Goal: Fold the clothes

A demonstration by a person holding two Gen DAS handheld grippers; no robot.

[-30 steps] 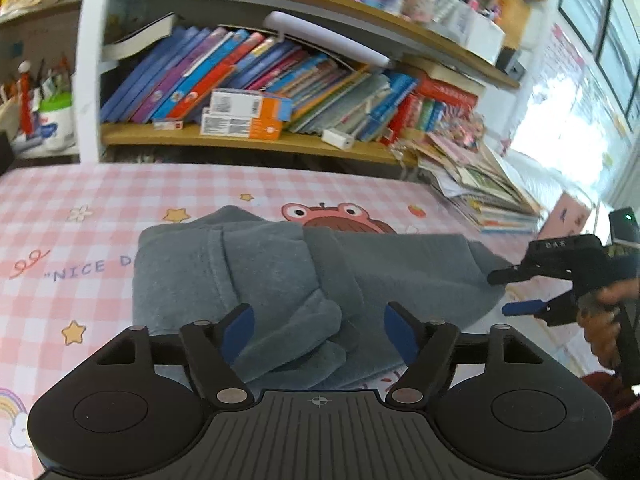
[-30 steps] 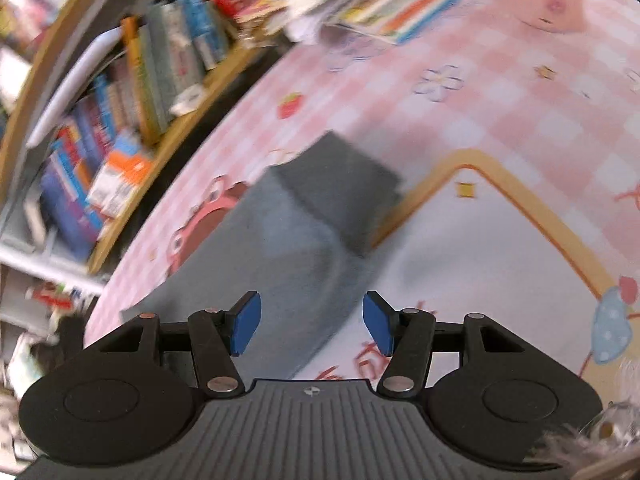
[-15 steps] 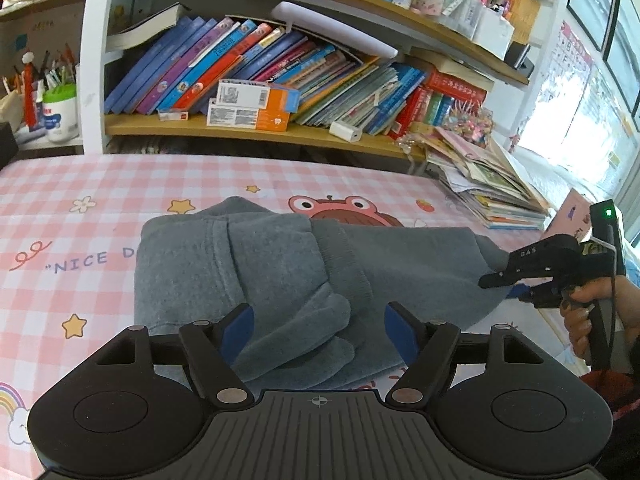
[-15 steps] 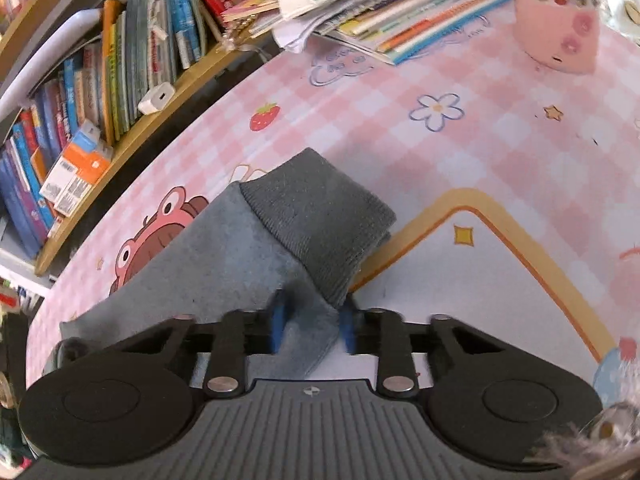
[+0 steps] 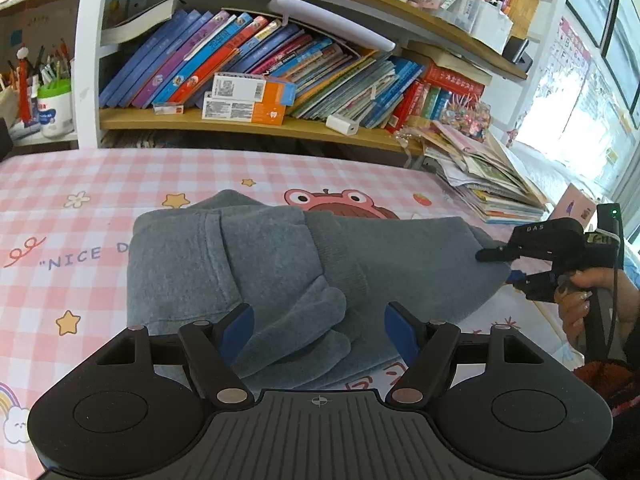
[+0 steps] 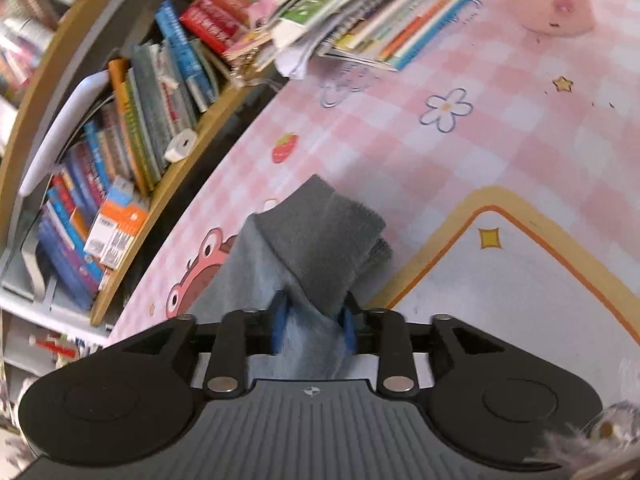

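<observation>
Fold partly done, by the look of it. The grey fleece sweatshirt (image 5: 304, 264) lay on the pink checked tablecloth (image 5: 76, 200), its body already doubled into a rough block, with one sleeve drawn across the top. That sleeve's end sat bunched just ahead of and between the left gripper's (image 5: 318, 322) fingers. The other sleeve ran out flat toward the right gripper (image 6: 312, 330). Judged remaining: bring that second sleeve over the body, then at least one closing fold and some squaring up, since the edges looked loose and uneven.

Right gripper: blue pads (image 6: 279, 322) pressed in on the sleeve just behind its darker ribbed cuff (image 6: 324, 236). The cuff stuck out beyond the fingertips and appeared to be lifting off the cloth, folding over on itself. Seen from the left wrist camera, the person's right hand (image 5: 580, 300) gripped the tool's handle at the sleeve's far end, the tool low and pointing inward toward the garment's body. The right wrist view was tilted, so the tool seemed rolled to one side.

Left gripper: fingers spread wide, nothing between the pads, held low over the near edge of the sweatshirt, pointing straight across it toward the wooden bookshelf (image 5: 240, 120). Whether it touched the fabric could not be told. The left hand itself was out of view.

A stack of magazines and booklets (image 6: 384, 20) lay well beyond the right fingertips, apart from the garment.
</observation>
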